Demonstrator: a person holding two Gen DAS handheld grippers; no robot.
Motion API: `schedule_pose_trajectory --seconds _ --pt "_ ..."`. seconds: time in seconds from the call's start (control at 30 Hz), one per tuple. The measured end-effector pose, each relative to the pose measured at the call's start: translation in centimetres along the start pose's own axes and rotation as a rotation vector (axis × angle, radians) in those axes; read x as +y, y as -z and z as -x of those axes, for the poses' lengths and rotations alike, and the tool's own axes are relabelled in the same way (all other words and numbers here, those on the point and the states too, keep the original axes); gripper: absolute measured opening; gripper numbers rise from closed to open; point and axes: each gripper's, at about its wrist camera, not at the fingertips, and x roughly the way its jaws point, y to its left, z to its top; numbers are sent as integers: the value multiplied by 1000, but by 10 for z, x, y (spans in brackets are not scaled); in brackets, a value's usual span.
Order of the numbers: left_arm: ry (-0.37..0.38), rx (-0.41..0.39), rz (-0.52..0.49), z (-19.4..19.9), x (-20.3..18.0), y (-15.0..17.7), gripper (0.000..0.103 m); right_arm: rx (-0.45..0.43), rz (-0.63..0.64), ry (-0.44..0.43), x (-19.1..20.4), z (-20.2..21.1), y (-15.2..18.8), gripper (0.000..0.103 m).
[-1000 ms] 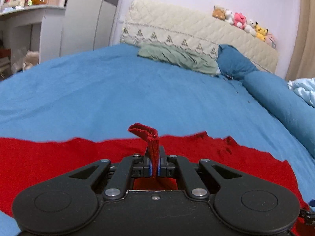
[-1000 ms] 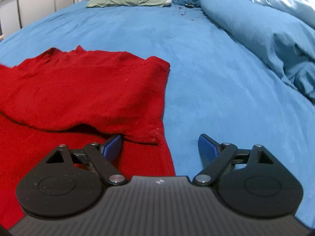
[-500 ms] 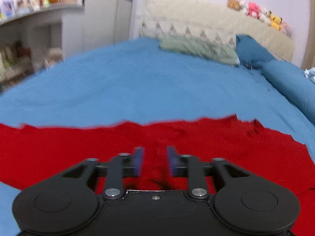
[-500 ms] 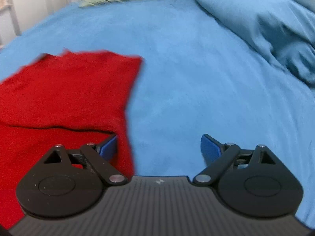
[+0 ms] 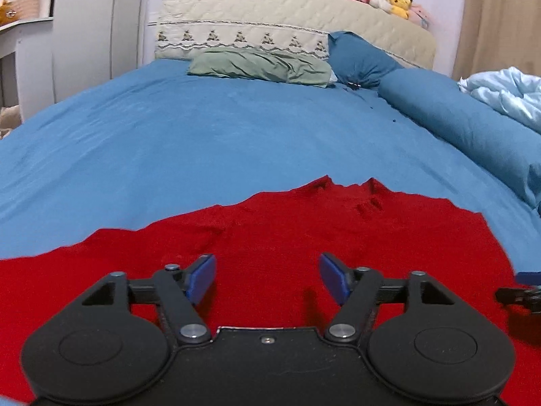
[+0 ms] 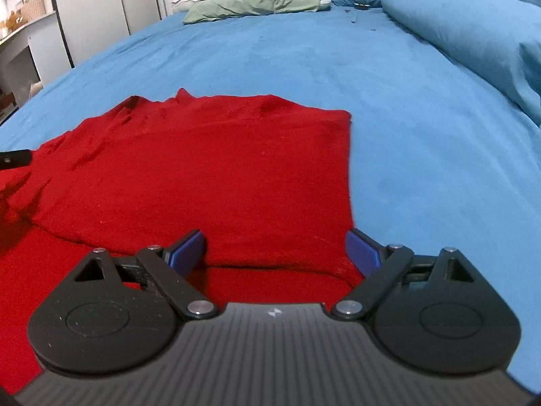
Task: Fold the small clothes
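A red knit garment [image 5: 304, 233] lies flat on the blue bed sheet [image 5: 209, 135]. In the right wrist view the red garment [image 6: 216, 172] shows a top layer folded over a lower one, with the fold edge just in front of the fingers. My left gripper [image 5: 267, 276] is open and empty, low over the garment. My right gripper [image 6: 275, 249] is open and empty over the garment's right edge. A part of the right gripper [image 5: 519, 296] shows at the left wrist view's right border.
A green pillow [image 5: 260, 67] and a blue pillow [image 5: 358, 57] lie at the headboard. A long blue bolster [image 5: 466, 125] and a pale blue duvet [image 5: 503, 91] lie on the right. White cabinets [image 5: 94, 34] stand to the left of the bed.
My left gripper let go of the red cloth fold it pinched and opened wide. My right gripper stayed open and shifted left over the garment's right part.
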Motion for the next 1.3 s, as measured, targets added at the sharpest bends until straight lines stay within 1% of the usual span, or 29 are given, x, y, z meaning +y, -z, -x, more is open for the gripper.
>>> schedule_pose_trajectory --seconds 0.03,0.1,0.13,0.2,0.27,0.3,0.33,0.43,0.53,0.6,0.7,0.73,0.83,1.0,1.07,1.1,1.13,1.17,1.27,1.3 --pt "-5 19 4 -9 4 0 76 3 8 7 0 1 -2 103" --pt "-45 65 45 -26 16 3 76 -19 10 -8 0 6 -6 103" --pt "-41 58 61 -27 21 5 76 -40 4 -31 0 8 -10 103" --pt "-27 23 102 -15 23 6 76 -88 -9 -73 3 8 -19 103" --pt "2 6 113 -2 20 5 80 -116 -12 -98 5 3 -28 103" --pt "13 3 104 3 17 6 88 -121 -12 -94 8 -4 -34 103" --pt "12 7 91 5 16 7 93 -121 -13 -87 11 -12 -40 103" --pt "-16 59 61 -1 13 15 93 -97 -70 -46 8 -41 -53 103" --pt "-22 64 34 -2 14 18 93 -37 -169 37 -4 -67 -63 103" --pt "-30 72 18 -3 11 16 93 -32 -176 48 -8 -71 -66 103" --pt "-34 72 28 -1 8 12 93 -6 -141 59 -5 -68 -70 103" --pt "-33 67 38 5 9 10 93 -10 -134 54 -3 -63 -71 103" --pt "-46 40 45 25 7 0 93 -48 -142 -3 2 -33 -70 103" --pt "-90 -35 54 92 8 -18 93 -99 -116 -39 34 32 -73 103" --pt "-108 -60 76 123 12 -25 94 -110 -96 -64 53 57 -76 103" --pt "-118 -70 92 136 16 -28 97 -113 -78 -73 66 69 -81 103" --pt "-129 -79 110 149 21 -30 103 -113 -60 -82 77 80 -84 103" --pt "-139 -90 129 162 27 -31 103 -118 -37 -92 92 89 -90 103" --pt "-166 -119 180 193 51 -32 103 -142 26 -142 127 116 -93 103" --pt "-191 -126 199 203 62 -30 103 -136 50 -158 140 121 -95 103"
